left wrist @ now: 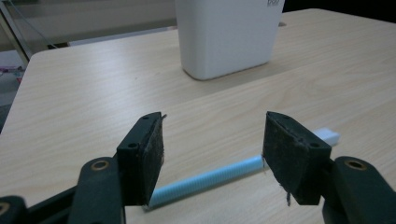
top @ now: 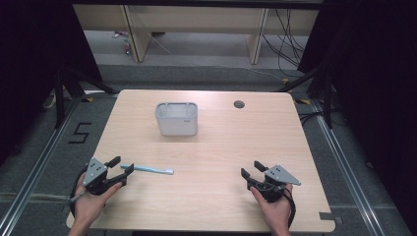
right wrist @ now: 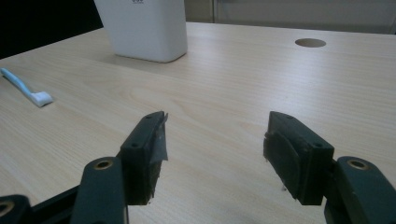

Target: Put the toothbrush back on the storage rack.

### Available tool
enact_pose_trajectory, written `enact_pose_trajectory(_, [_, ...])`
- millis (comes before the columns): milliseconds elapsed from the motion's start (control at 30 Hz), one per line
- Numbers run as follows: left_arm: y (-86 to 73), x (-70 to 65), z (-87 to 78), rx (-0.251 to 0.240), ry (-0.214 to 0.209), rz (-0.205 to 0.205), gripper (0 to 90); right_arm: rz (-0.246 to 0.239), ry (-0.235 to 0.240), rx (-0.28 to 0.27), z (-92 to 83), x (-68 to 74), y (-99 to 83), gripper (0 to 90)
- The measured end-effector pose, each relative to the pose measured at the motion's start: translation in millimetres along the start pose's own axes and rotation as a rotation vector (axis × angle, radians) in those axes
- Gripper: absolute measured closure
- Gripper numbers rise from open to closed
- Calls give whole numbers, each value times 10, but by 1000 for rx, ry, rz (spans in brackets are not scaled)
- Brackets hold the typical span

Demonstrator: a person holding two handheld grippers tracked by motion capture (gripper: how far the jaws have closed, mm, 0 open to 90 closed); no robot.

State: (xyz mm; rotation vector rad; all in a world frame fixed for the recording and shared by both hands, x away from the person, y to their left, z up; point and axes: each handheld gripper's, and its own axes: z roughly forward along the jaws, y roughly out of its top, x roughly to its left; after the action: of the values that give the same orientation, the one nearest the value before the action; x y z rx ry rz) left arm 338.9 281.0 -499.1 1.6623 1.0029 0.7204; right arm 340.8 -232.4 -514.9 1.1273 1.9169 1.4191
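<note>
Open tabletop, one obstacle at the back

Only the white container (top: 176, 118) stands mid-rear; the toothbrush (top: 147, 169) lies flat near the left gripper (top: 121, 167), with bare table (top: 221, 162) elsewhere.

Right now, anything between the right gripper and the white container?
Nothing. In the right gripper view, bare wood runs from the right gripper to the white container; the blue toothbrush lies off to the side. The high view agrees.
</note>
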Motion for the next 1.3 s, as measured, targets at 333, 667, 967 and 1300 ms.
enact_pose_trajectory(333, [198, -2, 74, 19, -35, 44, 358, 19, -9, 14, -20, -5, 3, 391])
enact_pose_trajectory(667, [314, 36, 209, 71, -85, 113, 342, 14, -1, 0, 7, -9, -1, 392])
enact_pose_trajectory(967, [386, 122, 323, 119, -102, 131, 353, 33, 12, 3, 10, -29, 1, 383])
enact_pose_trajectory(1300, [528, 164, 487, 227, -128, 198, 385, 50, 12, 6, 14, -19, 2, 382])
